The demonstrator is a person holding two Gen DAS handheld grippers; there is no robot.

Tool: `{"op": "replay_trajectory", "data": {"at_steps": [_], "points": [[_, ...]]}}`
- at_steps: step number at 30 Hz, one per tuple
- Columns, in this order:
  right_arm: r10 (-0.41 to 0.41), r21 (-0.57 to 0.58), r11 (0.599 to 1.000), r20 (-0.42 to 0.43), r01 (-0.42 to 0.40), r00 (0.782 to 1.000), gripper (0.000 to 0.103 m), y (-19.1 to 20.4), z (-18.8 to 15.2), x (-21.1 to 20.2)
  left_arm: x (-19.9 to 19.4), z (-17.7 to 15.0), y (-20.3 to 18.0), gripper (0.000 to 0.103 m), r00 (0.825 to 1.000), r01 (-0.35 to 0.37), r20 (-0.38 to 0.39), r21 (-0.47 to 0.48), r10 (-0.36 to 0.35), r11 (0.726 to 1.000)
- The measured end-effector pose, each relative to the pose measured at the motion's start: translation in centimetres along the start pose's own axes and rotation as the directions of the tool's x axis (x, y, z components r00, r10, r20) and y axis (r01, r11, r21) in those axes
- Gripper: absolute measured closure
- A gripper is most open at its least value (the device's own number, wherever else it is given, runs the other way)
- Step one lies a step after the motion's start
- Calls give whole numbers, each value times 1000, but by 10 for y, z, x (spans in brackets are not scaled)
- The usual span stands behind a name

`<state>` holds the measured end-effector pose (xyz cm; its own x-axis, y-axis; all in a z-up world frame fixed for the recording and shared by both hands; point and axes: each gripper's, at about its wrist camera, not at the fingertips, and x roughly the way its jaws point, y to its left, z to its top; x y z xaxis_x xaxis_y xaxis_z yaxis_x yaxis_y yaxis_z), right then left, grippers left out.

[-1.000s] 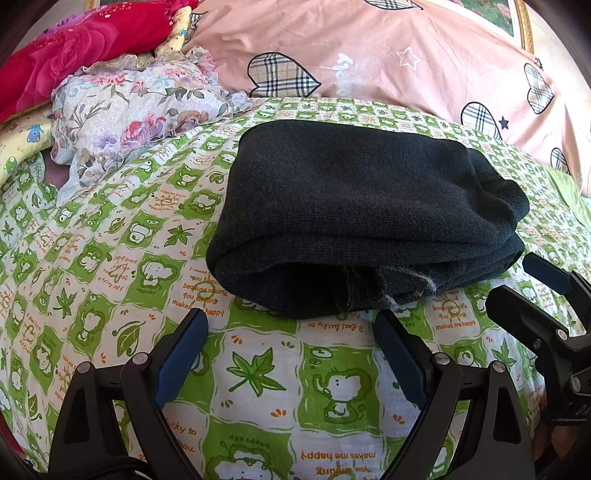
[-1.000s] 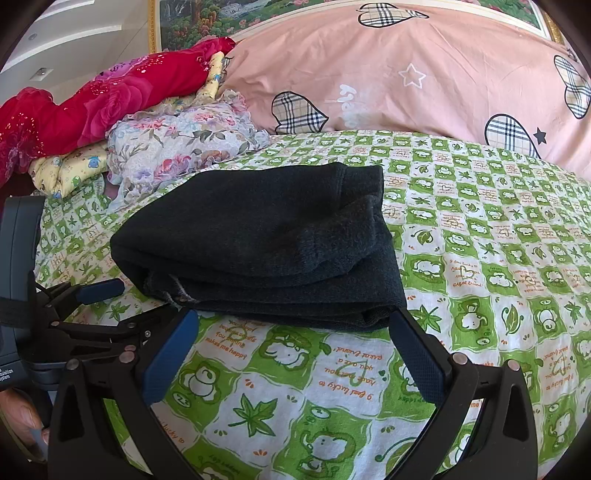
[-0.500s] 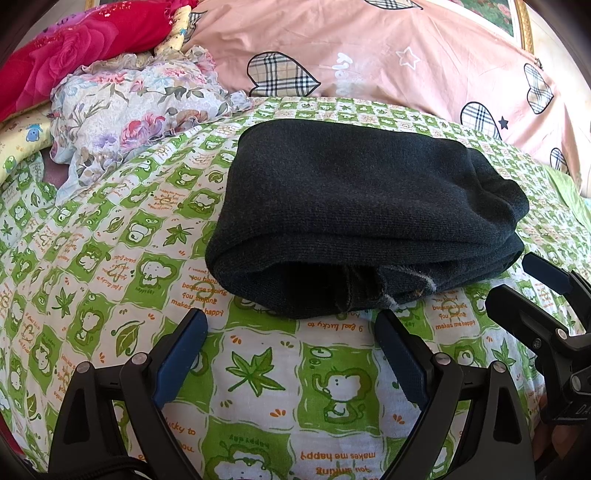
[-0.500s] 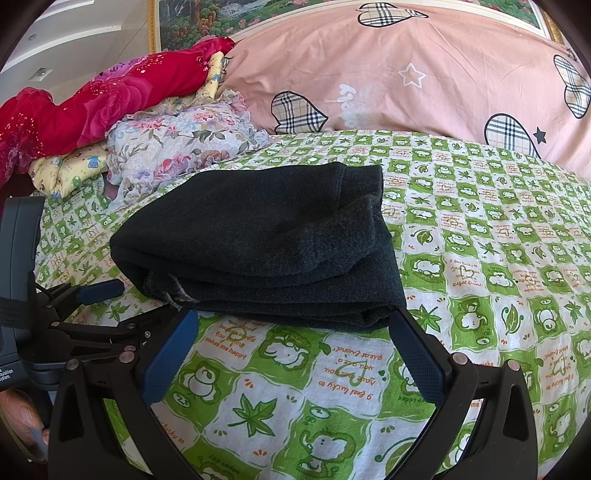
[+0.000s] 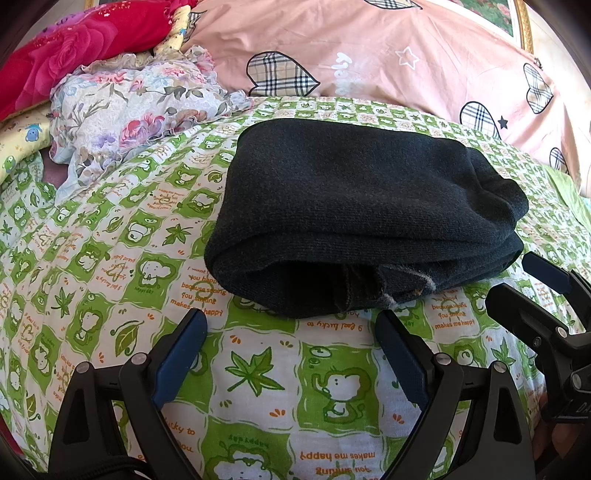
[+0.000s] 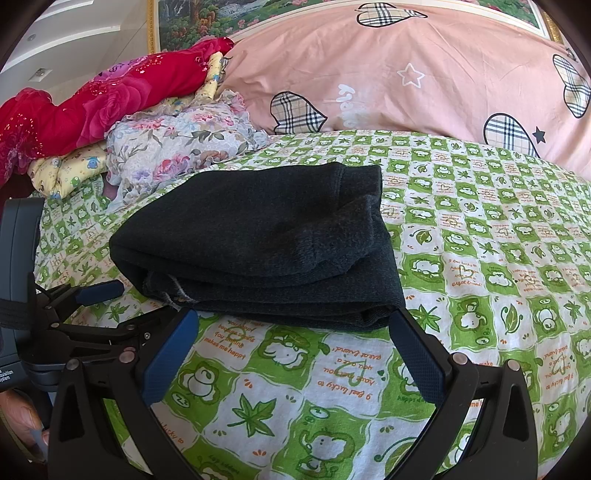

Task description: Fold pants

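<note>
Hovering low over the bed, left gripper (image 5: 291, 325): jaws spread wide, nothing between them, blue pads (image 5: 181, 354) facing inward, black frame. Tips stand just short of the near edge of the pants, not touching.

Right gripper (image 6: 293, 325): jaws likewise spread wide and empty, blue pads (image 6: 417, 362) facing inward. Its right tip sits just beside the near right corner of the pants; whether it touches the cloth cannot be told. The two grippers stand side by side, each showing at the edge of the other's view.

Pants (image 5: 354, 206): dark charcoal knit, folded into a compact stacked bundle of several layers, lying flat near the middle of the bed. Folded edges face the grippers; a pale frayed thread shows at the near edge; a ribbed band shows at the far right corner in the right wrist view.

Bedsheet (image 5: 258, 376): green and white checks, printed with leaves, cartoon animals and orange lettering; bears the pants.

Pink pillow (image 6: 406, 74): large, plaid hearts and stars, lying behind the pants along the head of the bed.

Floral cloth (image 6: 177, 147): pale, ruffled, crumpled at far left, well apart from the pants.

Red rose-print bedding (image 6: 110, 96): heaped behind the floral cloth.

Yellow cartoon-print cloth (image 6: 70, 170): beneath the red bedding.

Framed landscape picture (image 6: 207, 18): on the wall above.
</note>
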<state>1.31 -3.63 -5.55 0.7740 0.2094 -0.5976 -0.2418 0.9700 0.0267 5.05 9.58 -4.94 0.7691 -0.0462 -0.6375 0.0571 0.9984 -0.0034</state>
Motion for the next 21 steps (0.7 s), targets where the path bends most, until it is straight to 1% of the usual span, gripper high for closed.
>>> {"op": "replay_trajectory", "data": {"at_steps": [19,21], "points": [[-5,1,1000,6,5,1000,0,-2,1,-1,1,0,0,10,1000,-1,-1,-3,1,1000],[-11,5,1000,9,11,1000,0,-3,1,-2,-1,0,1,10,1000,-2,10,-7,2,1000]]}}
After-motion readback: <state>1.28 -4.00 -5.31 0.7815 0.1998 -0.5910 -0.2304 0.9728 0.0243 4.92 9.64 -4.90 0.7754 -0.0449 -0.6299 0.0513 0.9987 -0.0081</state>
